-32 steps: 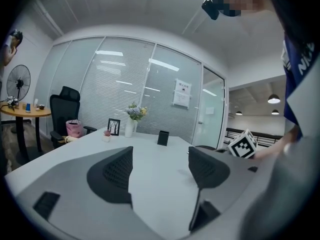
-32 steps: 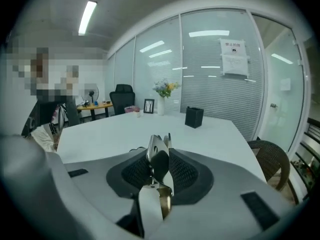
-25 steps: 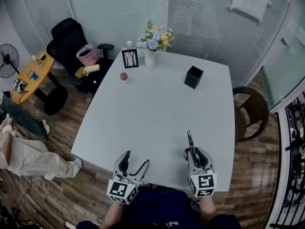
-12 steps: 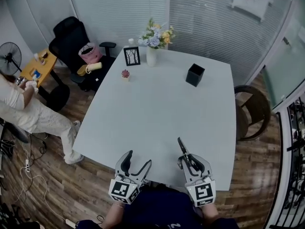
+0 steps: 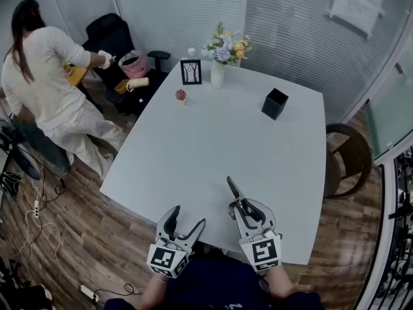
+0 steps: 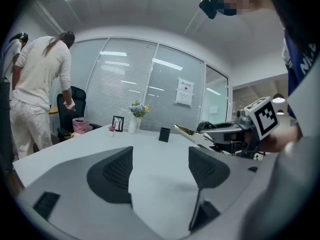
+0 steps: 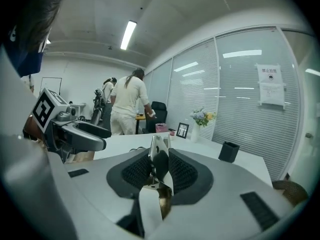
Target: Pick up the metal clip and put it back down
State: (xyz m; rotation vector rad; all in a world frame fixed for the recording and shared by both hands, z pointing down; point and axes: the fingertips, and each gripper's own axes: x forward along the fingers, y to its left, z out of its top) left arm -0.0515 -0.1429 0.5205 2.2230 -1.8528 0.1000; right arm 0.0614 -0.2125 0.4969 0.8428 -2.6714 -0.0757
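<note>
Right tongs point(image 5: 240, 205) clamp the metal clip point(image 5: 230, 187), pointing up-left over the table point(image 5: 213, 134) near its front edge, seemingly clear of it. Left tongs point(image 5: 186, 219) gape empty alongside.

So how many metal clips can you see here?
1. The clip is clamped in the right gripper, over the near side of the table. None lies elsewhere on the table, though a small one could be hidden under the gripper.

Frame point(image 5: 191, 72) left of vase point(image 5: 217, 77) on table point(image 5: 193, 154)
</note>
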